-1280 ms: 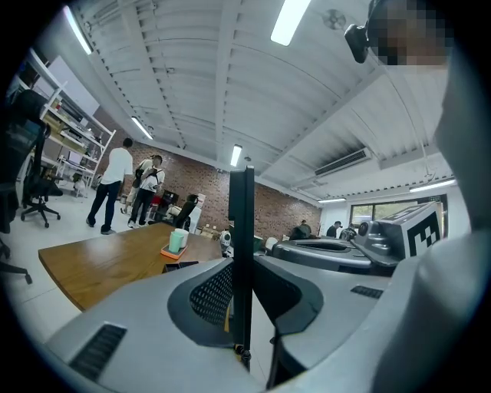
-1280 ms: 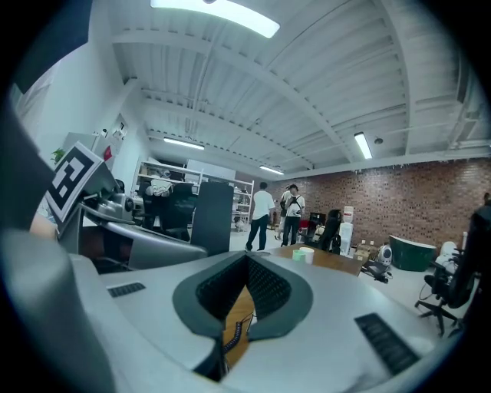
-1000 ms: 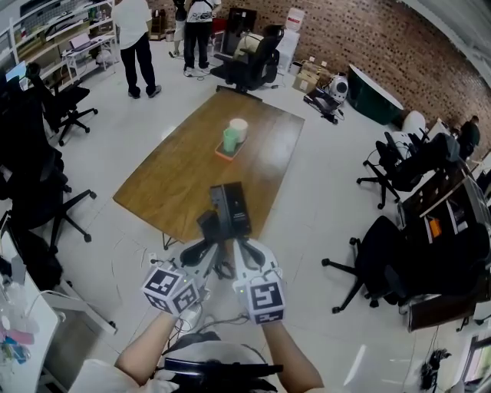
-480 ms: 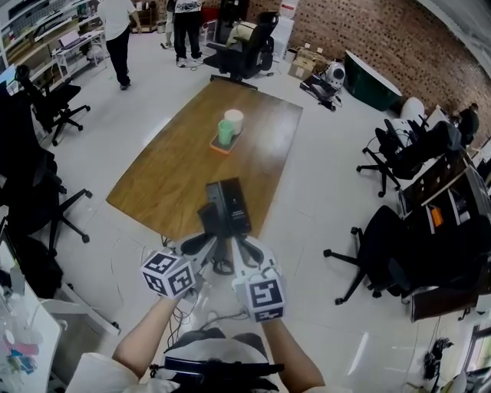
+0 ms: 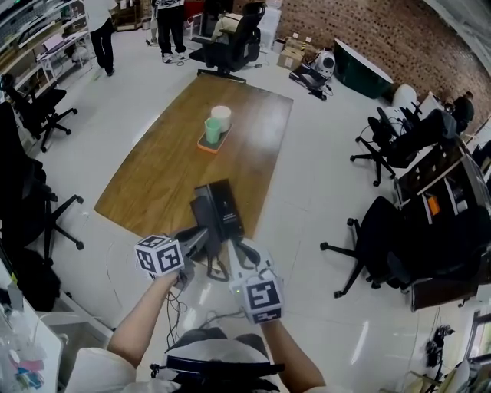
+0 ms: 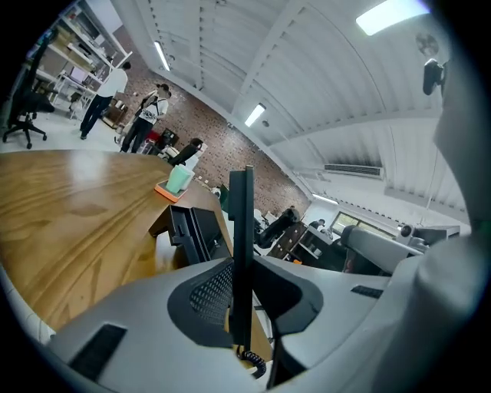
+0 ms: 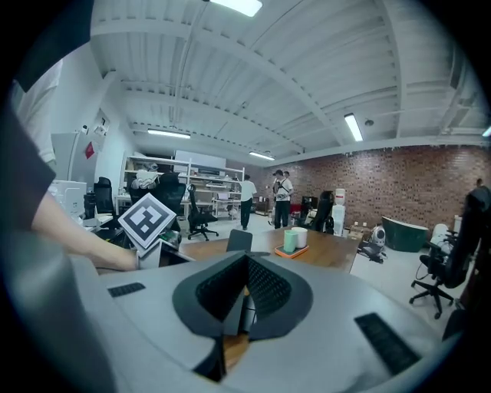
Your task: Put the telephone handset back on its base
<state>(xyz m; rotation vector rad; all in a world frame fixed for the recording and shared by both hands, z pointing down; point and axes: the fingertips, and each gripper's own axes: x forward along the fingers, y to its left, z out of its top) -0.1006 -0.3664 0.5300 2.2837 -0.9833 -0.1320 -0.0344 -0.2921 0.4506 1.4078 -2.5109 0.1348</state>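
An open-plan office with a brick wall (image 5: 360,31) at the far right and black office chairs (image 5: 391,253) scattered over a pale floor surrounds a long wooden table (image 5: 153,176). At its middle stand a green cup (image 5: 212,130) and a white cup (image 5: 222,117) on an orange tray (image 5: 207,146), and at its near edge sits the black telephone base (image 5: 224,203). A person stands at that near end with a gripper in each hand. The left gripper (image 6: 238,307) is clamped on the handset (image 6: 239,230), which stands upright and edge-on between its jaws, just near and left of the base; its coiled cord (image 6: 249,359) hangs below the pads. The right gripper (image 7: 244,295) hovers nearer and to the right, jaws drawn together with nothing gripped. The step in hand appears to be carrying the handset to its cradle. The next move likely calls for tipping it flat, lining it up along the base and lowering it squarely before letting go, with the cord kept out from under. Compared with a second earlier, the left gripper has moved forward toward the table, now ahead of the right one instead of level with it, and the people (image 5: 170,23) standing at the far left have slid toward the frame's edge.
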